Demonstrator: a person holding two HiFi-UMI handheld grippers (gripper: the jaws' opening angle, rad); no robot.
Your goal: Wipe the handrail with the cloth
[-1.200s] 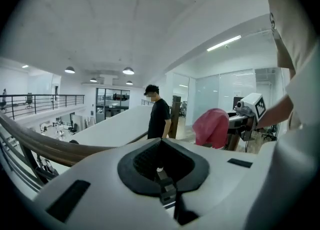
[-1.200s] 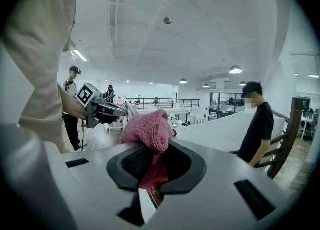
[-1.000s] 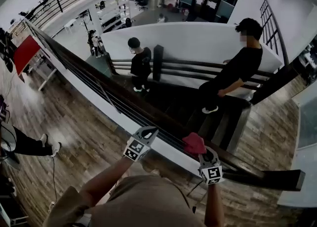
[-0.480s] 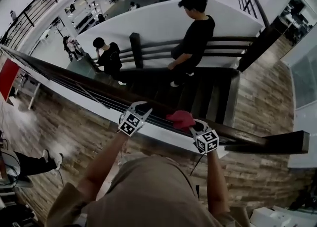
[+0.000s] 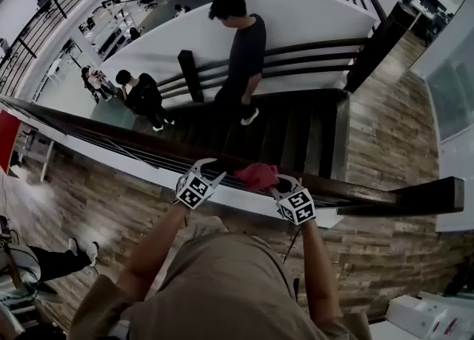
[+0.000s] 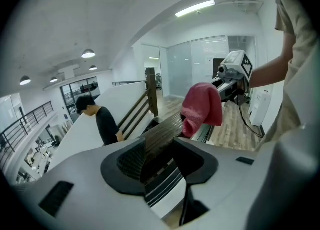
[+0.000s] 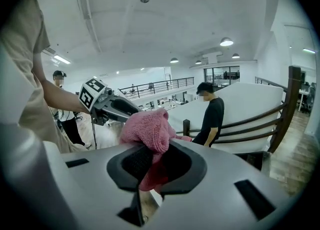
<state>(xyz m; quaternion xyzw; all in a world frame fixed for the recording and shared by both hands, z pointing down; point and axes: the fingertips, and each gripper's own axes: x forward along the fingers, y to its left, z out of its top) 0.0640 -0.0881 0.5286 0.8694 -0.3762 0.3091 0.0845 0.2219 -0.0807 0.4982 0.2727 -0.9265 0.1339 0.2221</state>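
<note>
The dark wooden handrail (image 5: 111, 138) crosses the head view from the left edge to the right. My right gripper (image 5: 272, 181) is shut on a pink-red cloth (image 5: 256, 175), which rests on top of the rail. The right gripper view shows the cloth (image 7: 148, 130) bunched between the pads of that gripper (image 7: 152, 166). My left gripper (image 5: 213, 170) is at the rail just left of the cloth, and its jaws are opening. In the left gripper view the rail (image 6: 162, 135) runs on between the spread jaws of that gripper (image 6: 159, 161), untouched by the pads, with the cloth (image 6: 202, 107) hanging beyond.
Beyond the rail a staircase (image 5: 296, 127) drops away. One person (image 5: 241, 46) walks on it and another (image 5: 141, 94) stands at its landing. Cable rails run under the handrail. Wooden floor (image 5: 89, 205) lies on my side, with a person's legs (image 5: 44, 261) at lower left.
Both grippers have come down onto the rail with the cloth. The left jaws, shut before, now stand apart. The person on the stairs has moved leftward down the steps.
</note>
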